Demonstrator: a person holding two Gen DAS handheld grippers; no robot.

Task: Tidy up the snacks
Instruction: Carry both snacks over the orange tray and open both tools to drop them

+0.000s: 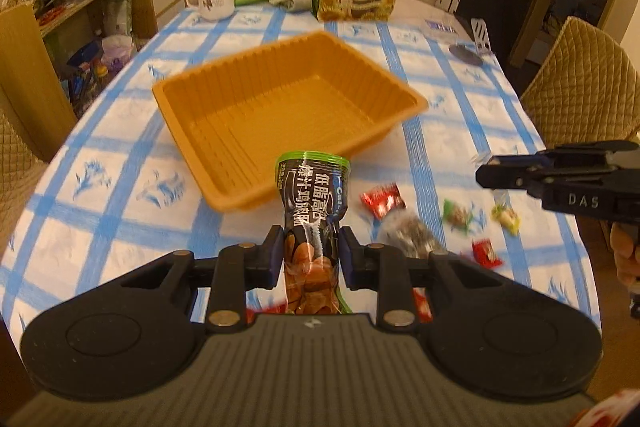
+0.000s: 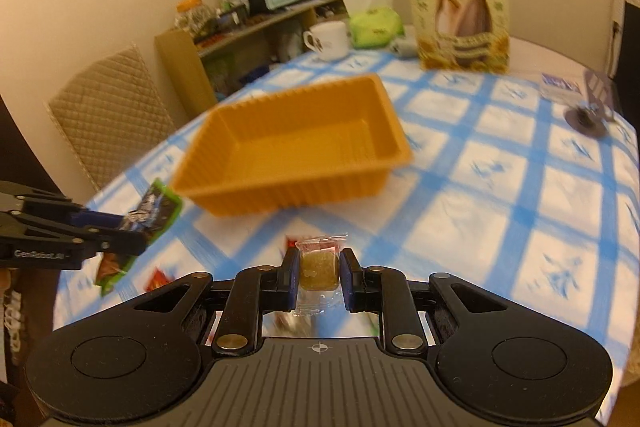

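Left wrist view: we see the left gripper [image 1: 309,255] clamped on a dark snack pouch [image 1: 311,227], held above the checked tablecloth [image 1: 120,227] just short of the orange tray [image 1: 280,115].
Loose snacks: small wrapped candies [image 1: 383,200] lie on the cloth to the right of the pouch, near the right gripper [image 1: 486,175].
Right wrist view: we see the right gripper [image 2: 319,273] closed on a clear-wrapped yellow-green candy [image 2: 319,269].
Tray: well ahead of the candy, its inside bare.
Far end: a sunflower seed bag [image 2: 462,11] stands upright.

Black gripper [image 1: 310,253] — blue pads [image 1: 276,255], brass screws
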